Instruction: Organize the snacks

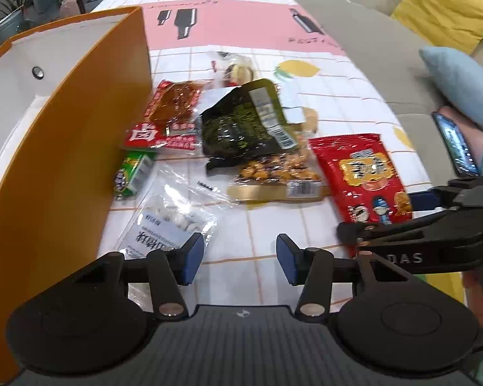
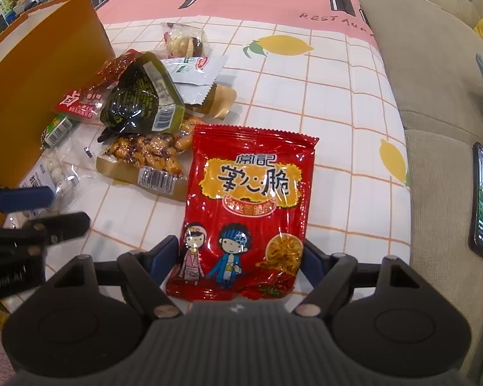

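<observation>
On the surface [image 2: 338,103], under a smooth cloth printed with an orange grid, lemons and a pink band, lies a loose pile of snack packs. The right gripper [image 2: 241,254] has its jaws spread around the lower end of a glossy red crinkled foil packet [image 2: 244,199] with cartoon figures, which lies flat between the blue pads; whether the pads press its edges cannot be told. In the left wrist view the left gripper [image 1: 240,259] hovers above the cloth with its jaws spread wide and nothing between them, a clear plastic pouch of white round candies [image 1: 172,215] just at its 10 o'clock. From the red packet, at 10 o'clock, sits a clear-and-gold bag of glazed peanuts [image 2: 145,157], and partly over that a shiny dark green puffed bag [image 2: 138,96] with a barcode label. Beyond it at 11 o'clock are a flat red vacuum pack of brown strips [image 1: 167,112] and a small green carton [image 1: 132,173], both close to the wall of an open orange box [image 1: 80,128]. Its walls are smooth and stiff, its inside white; no contents can be made out within it. At 12 o'clock lie a white sachet [image 2: 193,70] and a clear wrapper of cookies [image 2: 185,40]. A beige sofa [image 2: 434,80] borders the surface at 3 o'clock.
</observation>
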`<action>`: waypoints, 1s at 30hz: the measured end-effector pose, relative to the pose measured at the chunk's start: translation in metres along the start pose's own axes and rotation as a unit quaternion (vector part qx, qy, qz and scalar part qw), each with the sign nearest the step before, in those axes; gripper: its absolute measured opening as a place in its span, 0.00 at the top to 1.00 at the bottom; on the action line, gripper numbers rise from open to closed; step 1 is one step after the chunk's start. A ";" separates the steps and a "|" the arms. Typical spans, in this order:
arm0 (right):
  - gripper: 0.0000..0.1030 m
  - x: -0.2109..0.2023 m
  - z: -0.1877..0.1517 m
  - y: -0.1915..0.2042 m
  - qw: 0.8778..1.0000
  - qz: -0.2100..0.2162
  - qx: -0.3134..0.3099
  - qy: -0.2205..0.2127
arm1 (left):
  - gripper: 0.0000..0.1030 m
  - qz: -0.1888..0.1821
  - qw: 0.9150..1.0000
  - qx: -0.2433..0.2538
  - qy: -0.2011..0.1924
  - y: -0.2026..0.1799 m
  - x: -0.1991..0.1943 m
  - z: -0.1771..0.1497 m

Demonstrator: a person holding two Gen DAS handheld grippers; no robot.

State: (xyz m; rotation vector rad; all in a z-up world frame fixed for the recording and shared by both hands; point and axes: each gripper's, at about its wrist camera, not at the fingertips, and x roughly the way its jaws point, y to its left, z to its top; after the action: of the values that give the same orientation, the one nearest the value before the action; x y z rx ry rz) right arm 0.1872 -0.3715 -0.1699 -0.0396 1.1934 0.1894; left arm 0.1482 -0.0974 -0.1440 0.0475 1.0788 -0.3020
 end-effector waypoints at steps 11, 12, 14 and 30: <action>0.25 0.000 0.000 0.001 1.000 0.000 -0.003 0.000 | 0.73 0.153 0.982 0.113 0.009 -0.023 0.001 -0.018; 0.25 0.000 0.000 0.000 1.000 0.001 -0.002 0.000 | 0.77 0.155 0.980 0.123 0.009 -0.026 0.002 -0.019; 0.25 0.000 0.000 0.000 1.000 0.002 -0.001 0.001 | 0.84 0.160 0.977 0.140 0.005 -0.031 0.002 -0.021; 0.25 0.000 0.001 0.001 1.000 0.001 -0.005 0.001 | 0.75 0.199 0.960 0.195 -0.018 -0.052 -0.001 -0.024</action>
State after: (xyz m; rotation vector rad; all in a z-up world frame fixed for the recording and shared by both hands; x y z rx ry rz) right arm 0.1879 -0.3703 -0.1699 -0.0474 1.1952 0.1980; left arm 0.1133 -0.1422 -0.1490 0.6024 0.9355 -0.1464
